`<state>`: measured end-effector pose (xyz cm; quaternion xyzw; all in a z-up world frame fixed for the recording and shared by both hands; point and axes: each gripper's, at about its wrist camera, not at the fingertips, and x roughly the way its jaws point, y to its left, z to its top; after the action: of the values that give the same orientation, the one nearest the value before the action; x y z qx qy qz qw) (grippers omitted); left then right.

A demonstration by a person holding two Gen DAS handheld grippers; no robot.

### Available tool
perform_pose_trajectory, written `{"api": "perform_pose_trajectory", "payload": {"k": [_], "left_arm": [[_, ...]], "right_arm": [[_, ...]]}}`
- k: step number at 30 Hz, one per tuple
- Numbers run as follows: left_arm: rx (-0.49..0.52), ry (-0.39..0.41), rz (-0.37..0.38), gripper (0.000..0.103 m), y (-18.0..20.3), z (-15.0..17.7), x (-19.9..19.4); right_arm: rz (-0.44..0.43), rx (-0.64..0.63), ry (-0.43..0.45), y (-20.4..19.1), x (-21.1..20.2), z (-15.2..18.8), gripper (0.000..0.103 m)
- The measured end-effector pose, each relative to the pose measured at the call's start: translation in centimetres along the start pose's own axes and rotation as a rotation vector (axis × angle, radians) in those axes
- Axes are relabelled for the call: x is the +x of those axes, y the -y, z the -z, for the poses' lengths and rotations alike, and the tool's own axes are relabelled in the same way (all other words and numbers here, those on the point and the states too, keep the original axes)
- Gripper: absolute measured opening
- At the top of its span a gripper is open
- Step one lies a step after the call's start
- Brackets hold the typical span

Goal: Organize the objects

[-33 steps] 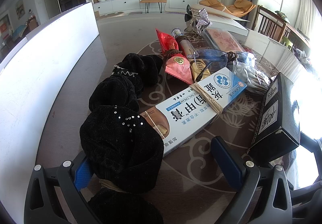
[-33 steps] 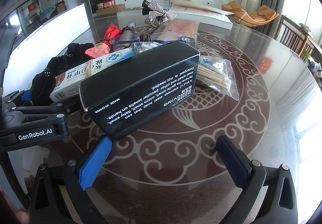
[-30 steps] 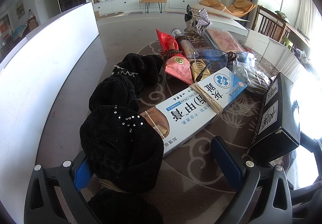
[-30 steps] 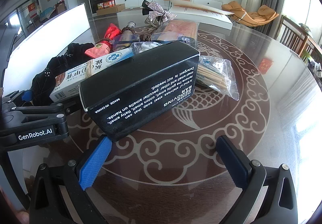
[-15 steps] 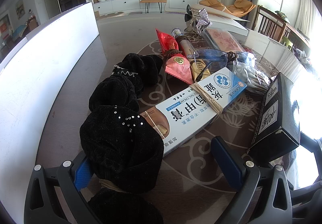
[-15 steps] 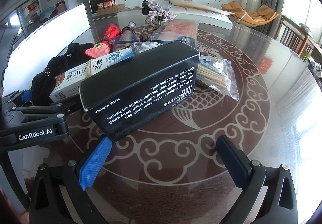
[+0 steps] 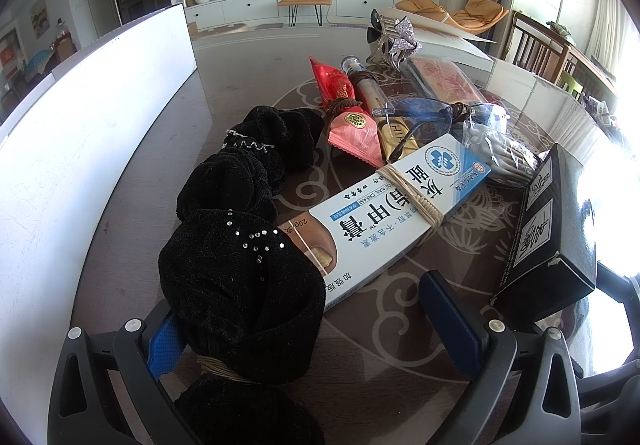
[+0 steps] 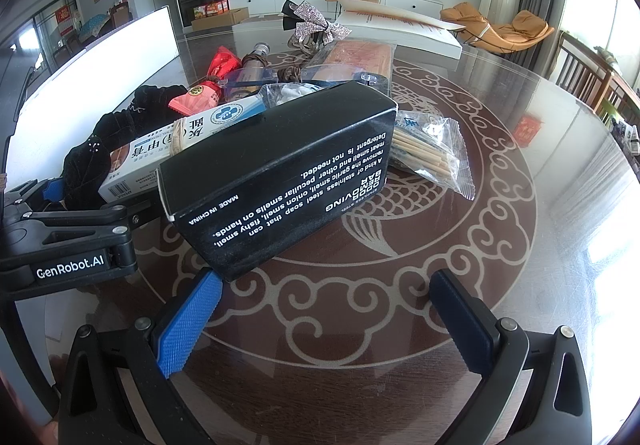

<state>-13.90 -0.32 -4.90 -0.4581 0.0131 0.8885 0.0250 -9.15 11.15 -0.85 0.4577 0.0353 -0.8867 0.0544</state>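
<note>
My left gripper is open; a black velvet scrunchie bundle lies between its fingers, against the left pad. Beside it lies a white and blue nail cream box bound with twine. My right gripper is open and empty, just behind a black soap box that rests on the table; this box also shows in the left wrist view. The left gripper's body shows at the left of the right wrist view.
On the round patterned glass table lie a pink wrapped packet, a red packet, glasses, a bag of sticks, a silver bow and a flat pink package. A white board stands at the left.
</note>
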Motion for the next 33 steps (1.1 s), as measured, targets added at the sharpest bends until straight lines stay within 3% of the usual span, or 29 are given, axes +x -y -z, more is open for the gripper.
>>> {"api": "perform_pose_trajectory", "payload": {"k": [33], "left_arm": [[-0.014,0.0,-0.006,0.103,-0.1,1.0,-0.6]], "right_arm": [[0.0,0.0,0.0,0.0,0.0,0.0,0.103]]}}
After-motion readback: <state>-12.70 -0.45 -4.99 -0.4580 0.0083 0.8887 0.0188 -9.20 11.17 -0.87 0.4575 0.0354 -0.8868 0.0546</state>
